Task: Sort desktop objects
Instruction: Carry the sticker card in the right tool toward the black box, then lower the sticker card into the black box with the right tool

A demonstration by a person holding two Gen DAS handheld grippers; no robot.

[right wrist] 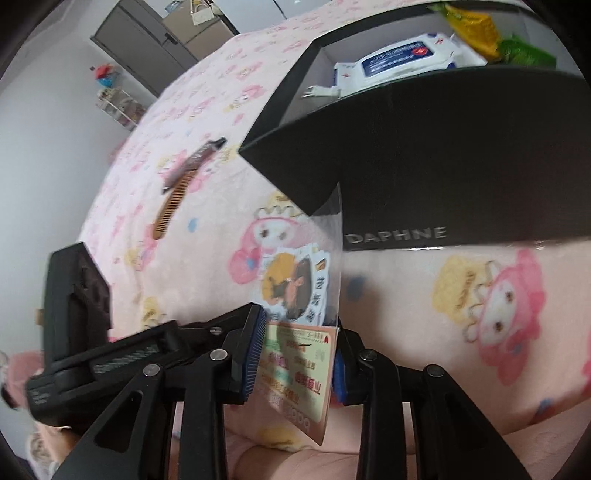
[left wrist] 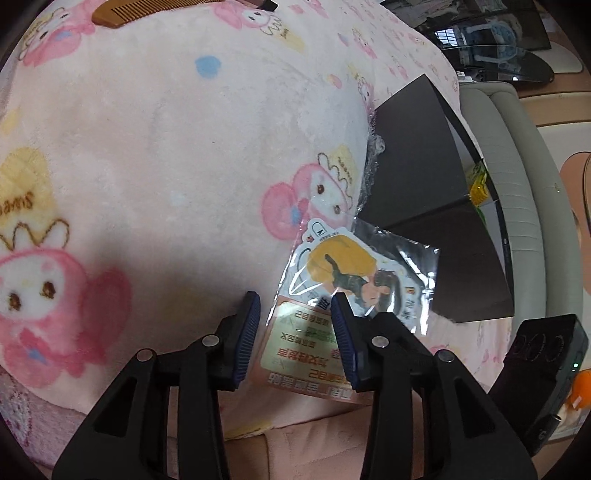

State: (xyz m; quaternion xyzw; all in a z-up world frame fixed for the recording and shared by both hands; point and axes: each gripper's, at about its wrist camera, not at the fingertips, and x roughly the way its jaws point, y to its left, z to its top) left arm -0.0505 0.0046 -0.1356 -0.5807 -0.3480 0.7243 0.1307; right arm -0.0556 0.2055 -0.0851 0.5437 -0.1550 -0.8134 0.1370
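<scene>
Tilting downward, right gripper (right wrist: 295,350) fingers clamp the sticker packet (right wrist: 295,291) — left gripper (left wrist: 295,336) fingers slack.

The comb (left wrist: 147,11) is cut off by the top edge of the left wrist view. In the right wrist view the sticker packet (right wrist: 295,354) is blurred, its print unreadable, and the right tool's (right wrist: 299,354) far finger sits mostly hidden behind it.

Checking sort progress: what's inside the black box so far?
In the right wrist view, the black box holds a white wipes pack, with yellow and green packaging at its far end. The near wall hides the rest of the inside.
</scene>
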